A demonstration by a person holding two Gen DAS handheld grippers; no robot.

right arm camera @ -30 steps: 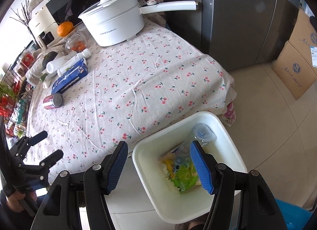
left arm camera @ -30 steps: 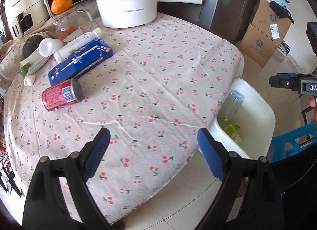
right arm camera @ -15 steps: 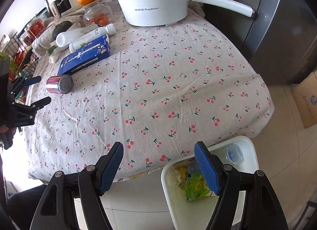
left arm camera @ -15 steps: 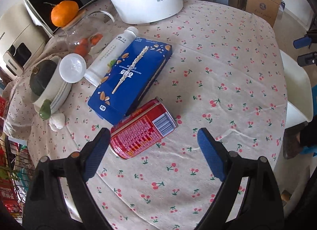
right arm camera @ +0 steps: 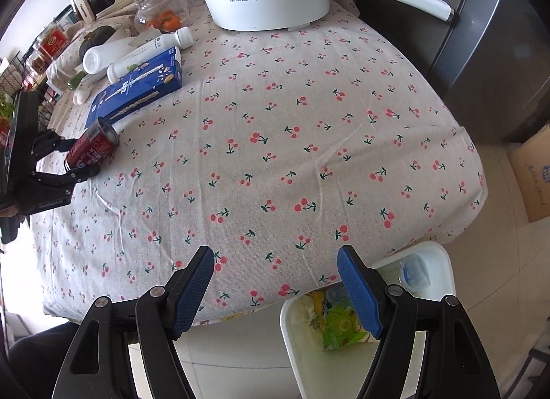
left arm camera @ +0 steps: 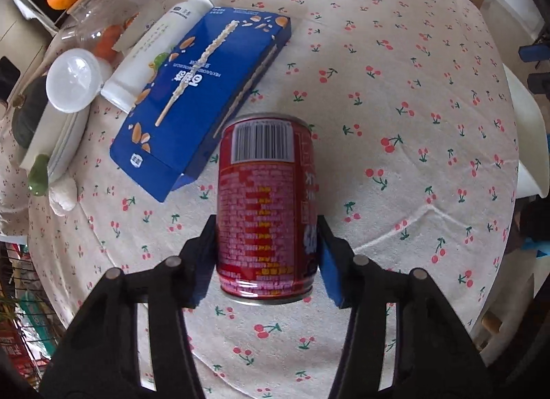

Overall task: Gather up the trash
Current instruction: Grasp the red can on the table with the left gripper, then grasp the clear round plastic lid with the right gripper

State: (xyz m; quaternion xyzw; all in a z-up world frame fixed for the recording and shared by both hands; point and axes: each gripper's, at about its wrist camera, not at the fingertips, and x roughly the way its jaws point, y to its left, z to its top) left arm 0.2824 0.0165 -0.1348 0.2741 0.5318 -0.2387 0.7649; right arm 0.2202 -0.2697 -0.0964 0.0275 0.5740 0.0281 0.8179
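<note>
Left claw closing on the red can

The left claw [left arm camera: 266,244] has just been closing, and its pads now sit against both sides of the red can [left arm camera: 266,206], which lies on its side on the tabletop [left arm camera: 395,96], near the blue snack box [left arm camera: 202,96] at its 11 o'clock. The right claw [right arm camera: 275,290] hangs open and empty over the near tabletop edge, with the white bin [right arm camera: 443,271] of wrappers on the floor at its 4 o'clock. To do this well, I judge the grip should firm up across the can's middle before lifting, since a round, smooth can may roll or slip; then lift straight and carry it to the bin.
</note>
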